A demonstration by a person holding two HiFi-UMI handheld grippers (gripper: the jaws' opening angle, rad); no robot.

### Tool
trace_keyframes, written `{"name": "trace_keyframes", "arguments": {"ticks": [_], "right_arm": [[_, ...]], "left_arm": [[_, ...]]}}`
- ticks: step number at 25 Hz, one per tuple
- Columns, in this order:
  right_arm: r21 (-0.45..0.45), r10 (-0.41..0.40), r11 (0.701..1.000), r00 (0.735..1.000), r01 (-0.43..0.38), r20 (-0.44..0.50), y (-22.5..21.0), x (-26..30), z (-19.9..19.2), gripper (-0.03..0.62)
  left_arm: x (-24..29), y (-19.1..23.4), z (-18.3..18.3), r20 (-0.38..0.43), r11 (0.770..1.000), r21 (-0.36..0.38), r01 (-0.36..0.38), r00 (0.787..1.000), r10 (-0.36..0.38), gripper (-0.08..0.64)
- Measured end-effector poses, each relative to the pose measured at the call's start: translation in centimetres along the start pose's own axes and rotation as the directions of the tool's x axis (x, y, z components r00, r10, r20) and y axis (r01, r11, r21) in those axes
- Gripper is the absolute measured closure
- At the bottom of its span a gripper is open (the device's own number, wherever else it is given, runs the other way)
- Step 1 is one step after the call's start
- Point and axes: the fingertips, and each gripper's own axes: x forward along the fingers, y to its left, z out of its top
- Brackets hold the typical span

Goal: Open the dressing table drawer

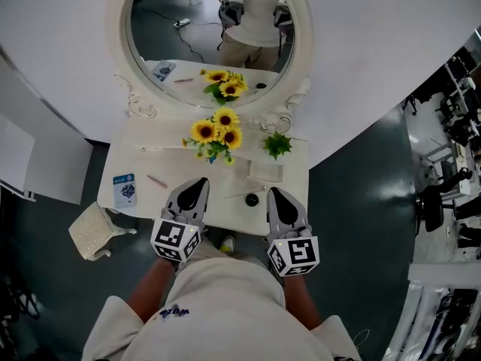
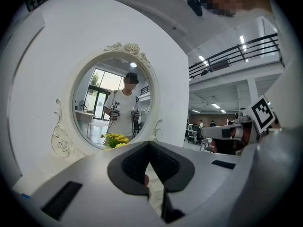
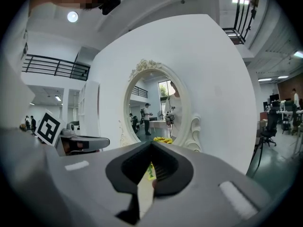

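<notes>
The white stool (image 1: 94,230) stands at the counter's (image 1: 173,164) left corner, close to the person's leg; a step back to make room for the drawer could catch it.

The blue card (image 1: 125,189) and a pink pen (image 1: 156,180) lie loose near the front edge. The left gripper (image 1: 200,182) hovers just over that edge with its jaws pressed together and nothing between them. In the left gripper view it (image 2: 149,144) looks level at the oval mirror (image 2: 113,105), well above where a drawer would sit.

No view shows the drawer. It is probably under the counter's front edge, hidden by both grippers and the person's body. Going down to it would therefore be partly blind, and a handle could easily be missed or struck.

The vase of sunflowers (image 1: 216,135) stands mid-counter and looks top-heavy, so a sharp tug on a sticking drawer could rock it. The small black round thing (image 1: 252,199) near the edge could roll off with the same jolt.

The right gripper (image 1: 275,192) is also clamped shut and empty, and in its own view (image 3: 151,148) it points at the mirror frame. Neither pair of jaws can take a handle until it opens. The person also stands tight against the front edge, which may block the drawer's travel.
</notes>
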Motion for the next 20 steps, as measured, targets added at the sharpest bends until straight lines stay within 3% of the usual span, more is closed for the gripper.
{"name": "trace_keyframes", "arguments": {"ticks": [20], "right_arm": [[-0.031,0.012,0.999,1.000,-0.012,0.010,0.70,0.11,0.75,0.581]], "left_arm": [[0.05,-0.60,0.31,0.002,0.999,0.035,0.009,1.000,-0.009,0.552]]}}
